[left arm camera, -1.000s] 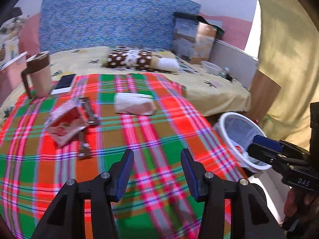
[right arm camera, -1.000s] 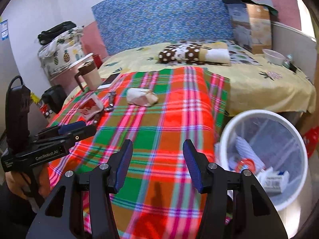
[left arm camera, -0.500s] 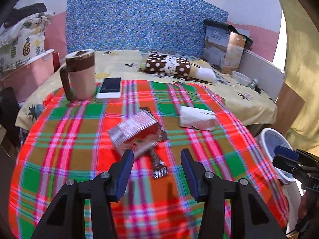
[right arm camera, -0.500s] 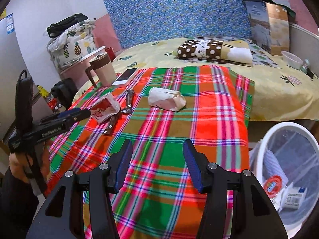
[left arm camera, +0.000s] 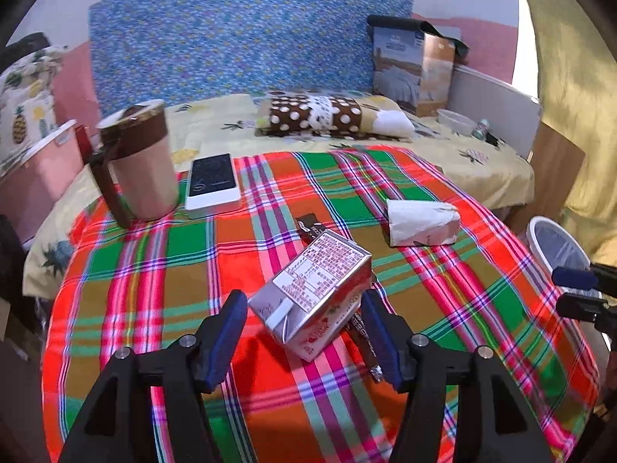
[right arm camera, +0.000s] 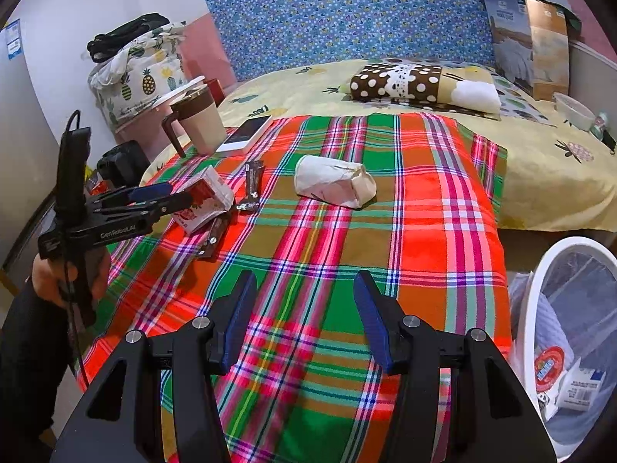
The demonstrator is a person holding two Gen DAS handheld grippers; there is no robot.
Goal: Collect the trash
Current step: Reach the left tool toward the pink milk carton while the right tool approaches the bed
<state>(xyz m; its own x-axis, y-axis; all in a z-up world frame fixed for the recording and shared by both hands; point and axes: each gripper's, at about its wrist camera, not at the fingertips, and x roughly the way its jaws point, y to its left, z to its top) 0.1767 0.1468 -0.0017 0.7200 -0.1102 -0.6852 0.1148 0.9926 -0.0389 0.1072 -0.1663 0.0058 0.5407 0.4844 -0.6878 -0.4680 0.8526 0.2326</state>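
Note:
A crushed silver and red drink carton (left arm camera: 320,289) lies on the plaid blanket (left arm camera: 154,254), between the tips of my open left gripper (left arm camera: 304,332), which is not touching it. It also shows in the right wrist view (right arm camera: 204,200), with the left gripper (right arm camera: 169,198) right at it. Dark snack wrappers (left arm camera: 310,227) (right arm camera: 252,185) lie beside the carton. A crumpled white paper bag (left arm camera: 422,222) (right arm camera: 333,181) lies to its right. My right gripper (right arm camera: 304,320) is open and empty above the blanket's near edge. A white trash bin (right arm camera: 540,347) (left arm camera: 555,247) stands at the right with trash inside.
A brown-lidded mug (left arm camera: 135,162) and a phone (left arm camera: 214,183) sit at the blanket's far left. A polka-dot pillow (left arm camera: 327,117) lies on the yellow bedsheet behind. A cardboard box (left arm camera: 418,65) stands at the headboard. A pineapple-print bag (right arm camera: 139,77) sits at the left.
My left gripper has swung left and moved forward to the carton, which now sits between its open fingers. My right gripper has turned away from the bin toward the bed.

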